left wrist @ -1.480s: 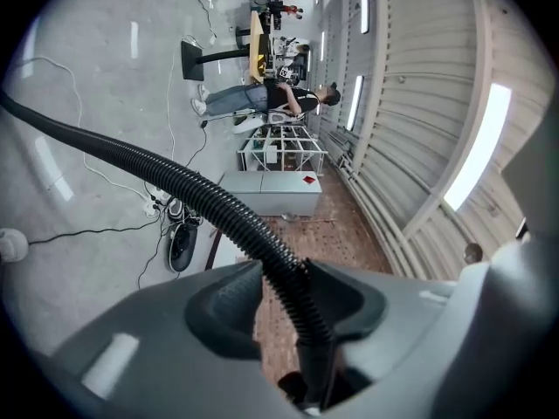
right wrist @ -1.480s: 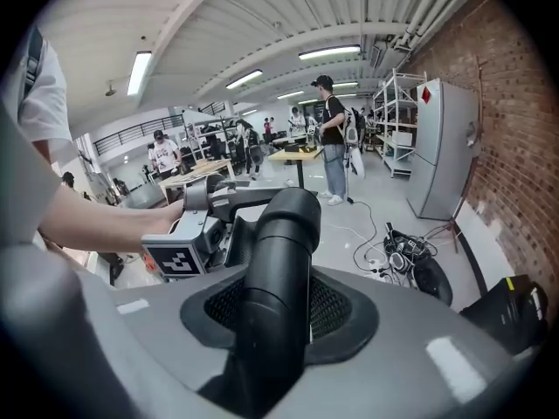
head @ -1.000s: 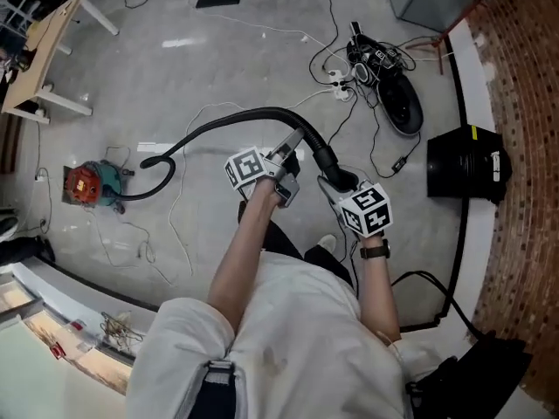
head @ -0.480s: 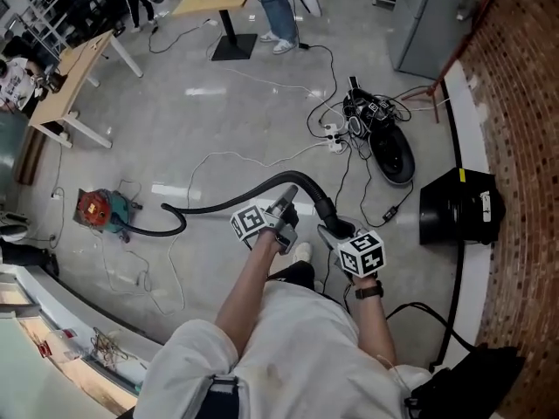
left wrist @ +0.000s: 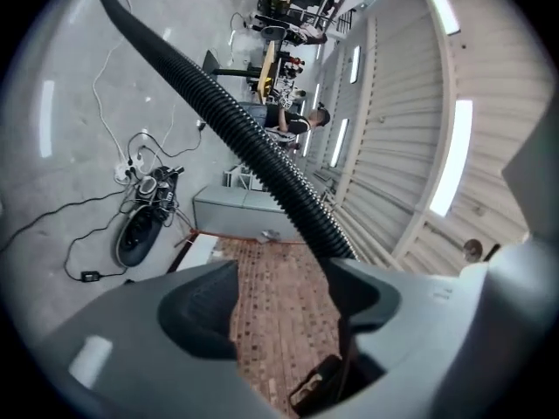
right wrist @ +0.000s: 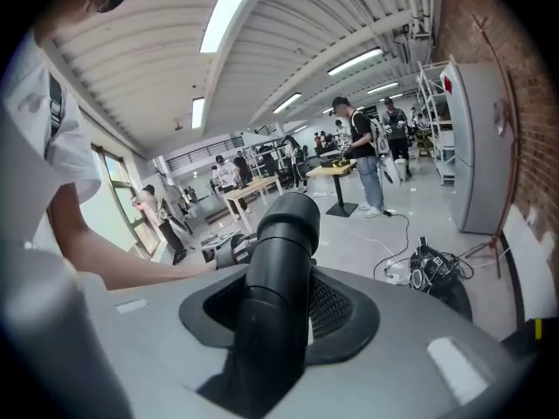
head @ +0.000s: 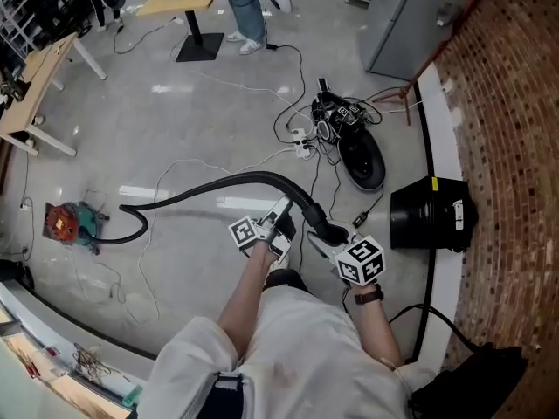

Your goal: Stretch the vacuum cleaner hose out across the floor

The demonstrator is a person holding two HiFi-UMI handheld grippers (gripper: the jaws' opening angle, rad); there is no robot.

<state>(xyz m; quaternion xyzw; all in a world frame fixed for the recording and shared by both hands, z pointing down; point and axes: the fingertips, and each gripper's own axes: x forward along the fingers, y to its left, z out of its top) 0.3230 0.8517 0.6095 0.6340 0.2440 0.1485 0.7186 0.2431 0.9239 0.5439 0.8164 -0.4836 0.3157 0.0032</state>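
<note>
A black ribbed vacuum hose (head: 218,186) runs from the red and teal vacuum cleaner (head: 65,223) at the left, arches over the floor and ends in a smooth cuff (head: 321,225). My right gripper (head: 330,236) is shut on that cuff (right wrist: 281,251), which fills the gap between its jaws (right wrist: 279,317). My left gripper (head: 278,227) sits beside it on the hose. In the left gripper view its jaws are opening (left wrist: 281,297). The hose (left wrist: 236,133) passes the right-hand finger (left wrist: 367,299), and only brick wall shows in the gap.
A black wheeled device with tangled cables (head: 354,147) and a power strip (head: 302,138) lie on the floor ahead. A black box (head: 428,215) stands by the white kerb and brick wall (head: 507,147) on the right. Desks (head: 35,85) and a standing person (head: 244,7) are farther off.
The hose now lies longer and flatter between the vacuum cleaner and my grippers, and the vacuum sits farther left. Both grippers have stayed together at the hose end.
</note>
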